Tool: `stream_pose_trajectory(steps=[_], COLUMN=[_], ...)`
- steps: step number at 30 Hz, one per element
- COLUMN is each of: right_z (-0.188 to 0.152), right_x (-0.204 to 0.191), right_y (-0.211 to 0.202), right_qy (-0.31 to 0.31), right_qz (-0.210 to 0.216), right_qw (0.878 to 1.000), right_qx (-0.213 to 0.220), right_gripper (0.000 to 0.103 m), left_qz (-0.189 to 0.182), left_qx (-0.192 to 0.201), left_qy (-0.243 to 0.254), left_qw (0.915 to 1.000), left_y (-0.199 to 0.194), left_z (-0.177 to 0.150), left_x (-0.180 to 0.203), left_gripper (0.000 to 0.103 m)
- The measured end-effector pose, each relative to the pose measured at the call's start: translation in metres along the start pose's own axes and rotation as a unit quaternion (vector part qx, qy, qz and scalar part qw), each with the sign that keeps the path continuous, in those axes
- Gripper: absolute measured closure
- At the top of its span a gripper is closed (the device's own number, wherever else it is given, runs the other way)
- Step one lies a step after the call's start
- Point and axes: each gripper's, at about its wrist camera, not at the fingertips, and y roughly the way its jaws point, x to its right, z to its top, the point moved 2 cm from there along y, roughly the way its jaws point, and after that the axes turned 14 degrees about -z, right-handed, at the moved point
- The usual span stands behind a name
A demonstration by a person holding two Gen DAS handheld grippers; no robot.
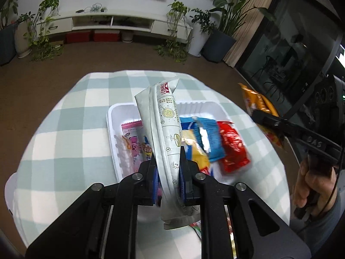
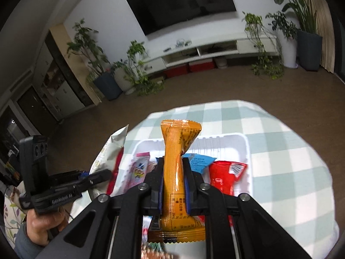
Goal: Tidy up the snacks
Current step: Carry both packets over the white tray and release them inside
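Left wrist view: left gripper (image 1: pixel 167 168) clamped tight on a white-grey snack packet (image 1: pixel 166 129), blue pads pressed on both sides near its lower half, packet standing up and leaning toward 1 o'clock, lifted above a white plastic tray (image 1: pixel 112 129). Tray sits on a table with a pale green checked tablecloth (image 1: pixel 64 129). Inside the tray: pink cartoon packet (image 1: pixel 133 144) at 9 o'clock of the held packet, yellow packet (image 1: pixel 198 153) just at 3 o'clock, then blue packet (image 1: pixel 209 138), then red packet (image 1: pixel 234 149) toward the tray's right wall, these three overlapping or touching. At 3 o'clock of frame, right gripper (image 1: pixel 258 116) closed on an orange snack bar (image 1: pixel 256 101), a hand (image 1: pixel 312 183) on its handle. Right wrist view: right gripper (image 2: pixel 173 183) shut hard on the orange snack bar (image 2: pixel 176 161), bar upright, pinched mid-length, both ends flaring out, held above the same tray (image 2: pixel 245 149). Blue packet (image 2: pixel 200 161) and red packet (image 2: pixel 224 174) show at 2–3 o'clock of the bar, pink packet (image 2: pixel 139 170) at 9 o'clock. Left gripper (image 2: pixel 105 176) at 9 o'clock of frame, white packet (image 2: pixel 107 151) in it, partly hidden; hand (image 2: pixel 43 224) grips the handle. Some blurred wrappers at 6 o'clock, can't tell what.
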Motion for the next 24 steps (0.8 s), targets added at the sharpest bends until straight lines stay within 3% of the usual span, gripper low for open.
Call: stream_pose_trajectory(steps=[10,24], right_z=[-0.025,-0.042], right_x=[-0.007,-0.009], right_y=[0.065,0.081], right_qy=[-0.034,-0.044], right_qz=[-0.075,-0.092], right_qw=[0.996,0.994], right_qx=[-0.031,-0.036], right_gripper=[0.087,0.087], left_qz=[0.023,0.039], left_qx=[-0.023,-0.036], left_qy=[0.012,0.014], left_qw=[0.9994,0.9985], left_y=[0.057,0.085], left_z=[-0.012,-0.021], left_x=[-0.018,-0.024], left_gripper=[0.090,0.089])
